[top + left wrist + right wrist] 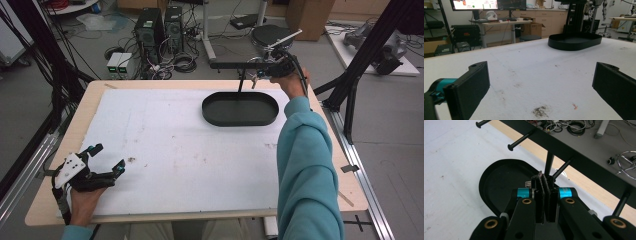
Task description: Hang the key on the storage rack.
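Your right gripper (545, 202) has its 2 jaws pressed nearly together, and something thin and dark, with a reddish edge showing at the tips, seems pinched between them; I cannot tell what it is. You hold it high over the far edge of the black oval tray (240, 109), right at the black rack bar (584, 155) with its row of pegs (520, 141). My reading is that you are either hanging the small thing on a peg or lifting it off one. The next move calls for lining the tips up with 1 peg and keeping a steady wrist. Your left gripper (106, 161) rests wide apart and empty on the white mat (175, 150), well away from the tray.
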Motion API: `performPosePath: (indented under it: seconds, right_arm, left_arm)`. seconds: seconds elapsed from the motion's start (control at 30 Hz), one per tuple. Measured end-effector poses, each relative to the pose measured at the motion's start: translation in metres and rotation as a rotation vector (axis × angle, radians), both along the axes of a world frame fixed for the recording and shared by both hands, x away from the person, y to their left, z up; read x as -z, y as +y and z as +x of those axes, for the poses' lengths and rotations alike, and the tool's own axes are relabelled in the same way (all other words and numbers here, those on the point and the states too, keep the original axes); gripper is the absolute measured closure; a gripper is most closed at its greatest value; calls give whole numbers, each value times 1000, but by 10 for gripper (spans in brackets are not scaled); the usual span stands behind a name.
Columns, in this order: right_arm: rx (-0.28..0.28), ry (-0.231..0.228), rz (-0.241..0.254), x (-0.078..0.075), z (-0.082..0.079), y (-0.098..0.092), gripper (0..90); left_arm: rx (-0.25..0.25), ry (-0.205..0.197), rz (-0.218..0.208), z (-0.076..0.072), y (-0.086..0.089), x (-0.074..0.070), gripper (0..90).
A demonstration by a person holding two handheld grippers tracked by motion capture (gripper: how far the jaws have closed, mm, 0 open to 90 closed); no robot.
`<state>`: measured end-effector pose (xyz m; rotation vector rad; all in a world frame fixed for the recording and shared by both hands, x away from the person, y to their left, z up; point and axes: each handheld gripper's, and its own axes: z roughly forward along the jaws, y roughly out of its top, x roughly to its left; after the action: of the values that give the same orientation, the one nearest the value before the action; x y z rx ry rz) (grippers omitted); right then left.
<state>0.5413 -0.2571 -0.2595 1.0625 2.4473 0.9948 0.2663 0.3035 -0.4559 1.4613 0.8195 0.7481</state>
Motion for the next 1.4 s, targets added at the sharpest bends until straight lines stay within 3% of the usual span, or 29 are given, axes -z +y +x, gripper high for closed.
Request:
performPosePath:
  seconds: [0.93,1.4]
  right_arm:
    - [40,-13,-14,3,5,-4,889]
    - [54,-49,-24,4,8,-3,888]
  left_arm:
    - [0,4,-1,0,0,0,17]
    - [-1,3,-1,0,0,0,17]
